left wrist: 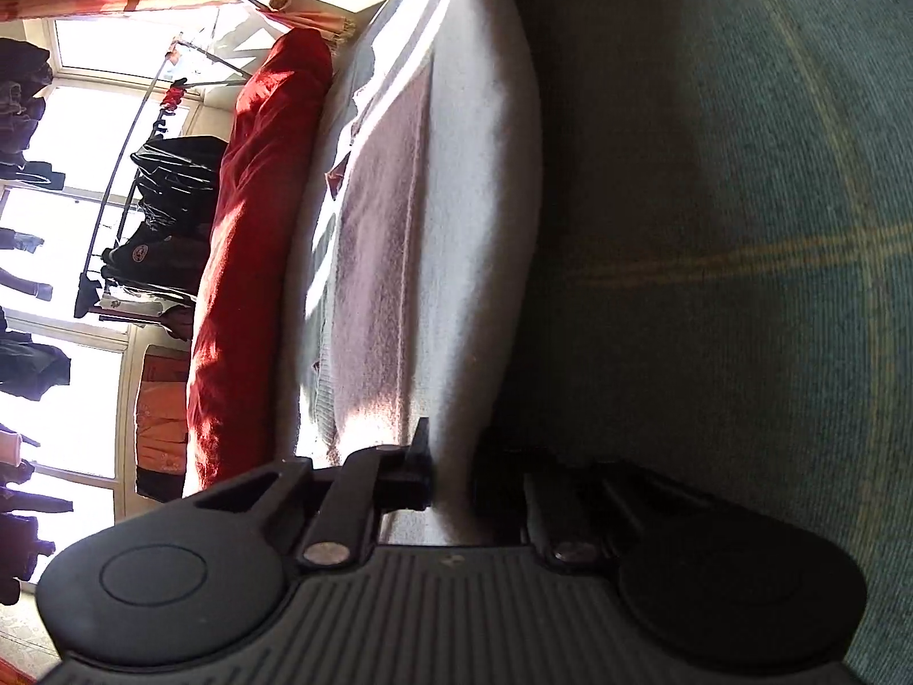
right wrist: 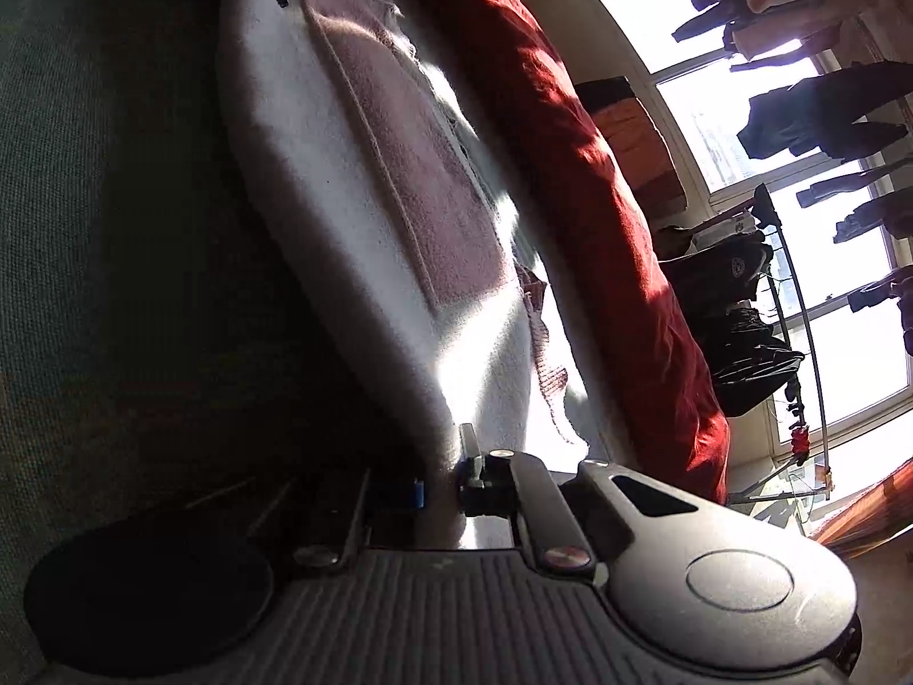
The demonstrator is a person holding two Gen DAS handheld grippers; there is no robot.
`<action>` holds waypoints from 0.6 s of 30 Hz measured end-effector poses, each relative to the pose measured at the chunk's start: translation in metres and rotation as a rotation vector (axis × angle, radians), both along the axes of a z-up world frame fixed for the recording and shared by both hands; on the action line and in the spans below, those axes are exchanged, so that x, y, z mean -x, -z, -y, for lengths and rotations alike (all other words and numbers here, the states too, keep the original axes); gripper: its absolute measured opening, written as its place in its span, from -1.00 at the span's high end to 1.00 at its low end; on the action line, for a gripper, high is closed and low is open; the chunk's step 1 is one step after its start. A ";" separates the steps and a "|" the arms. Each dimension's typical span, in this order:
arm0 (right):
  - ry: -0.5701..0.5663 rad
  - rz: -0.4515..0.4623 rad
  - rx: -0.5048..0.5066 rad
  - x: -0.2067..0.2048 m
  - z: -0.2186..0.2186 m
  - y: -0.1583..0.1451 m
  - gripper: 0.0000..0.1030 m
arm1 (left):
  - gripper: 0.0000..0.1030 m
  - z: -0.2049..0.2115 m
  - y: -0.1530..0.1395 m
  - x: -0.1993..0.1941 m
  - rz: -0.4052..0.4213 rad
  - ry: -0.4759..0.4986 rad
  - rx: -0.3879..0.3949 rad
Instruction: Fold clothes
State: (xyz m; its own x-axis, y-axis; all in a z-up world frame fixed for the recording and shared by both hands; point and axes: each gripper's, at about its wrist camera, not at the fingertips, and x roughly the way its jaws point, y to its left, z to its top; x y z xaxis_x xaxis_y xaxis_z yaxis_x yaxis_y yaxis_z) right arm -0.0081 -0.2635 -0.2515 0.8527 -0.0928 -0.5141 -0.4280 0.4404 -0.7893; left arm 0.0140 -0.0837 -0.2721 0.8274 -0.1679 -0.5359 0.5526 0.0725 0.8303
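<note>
L wrist view: left tongs (left wrist: 451,476) clamped on the near edge of the white-and-mauve garment (left wrist: 399,262), which lies on the green bed cover (left wrist: 713,228) w/ a red blanket (left wrist: 257,262) beyond; the bite looks shallow, so the hem could slip out on lifting. R wrist view: right tongs (right wrist: 439,491) pinch the same edge (right wrist: 365,182), and uneven pulling btwn the two could skew the fold.

Ahead of your claws a green woven bed cover (left wrist: 713,228) carries the white-and-pink garment (left wrist: 456,228), with a red blanket roll (left wrist: 257,257) just beyond it.
</note>
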 end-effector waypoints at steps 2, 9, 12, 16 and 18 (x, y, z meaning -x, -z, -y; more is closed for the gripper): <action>0.004 -0.002 -0.020 0.004 0.002 -0.011 0.81 | 0.85 -0.002 -0.009 0.001 0.001 -0.009 0.023; -0.001 -0.030 -0.067 0.030 -0.003 -0.043 0.82 | 0.86 -0.012 -0.046 0.032 0.003 -0.012 0.076; -0.001 -0.066 -0.079 0.050 -0.003 -0.052 0.82 | 0.86 -0.017 -0.055 0.060 -0.021 -0.001 0.077; -0.014 -0.115 -0.075 0.090 -0.010 -0.062 0.82 | 0.85 -0.022 -0.061 0.110 -0.056 0.017 0.060; -0.022 -0.139 -0.071 0.113 -0.015 -0.066 0.82 | 0.85 -0.025 -0.063 0.132 -0.073 0.023 0.049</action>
State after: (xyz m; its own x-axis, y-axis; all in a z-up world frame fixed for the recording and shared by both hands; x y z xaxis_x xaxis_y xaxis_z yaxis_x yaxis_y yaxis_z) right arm -0.1207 -0.2481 -0.1857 0.7745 -0.0339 -0.6317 -0.5409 0.4822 -0.6891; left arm -0.1175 -0.0590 -0.2091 0.7819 -0.2144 -0.5854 0.6136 0.0986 0.7834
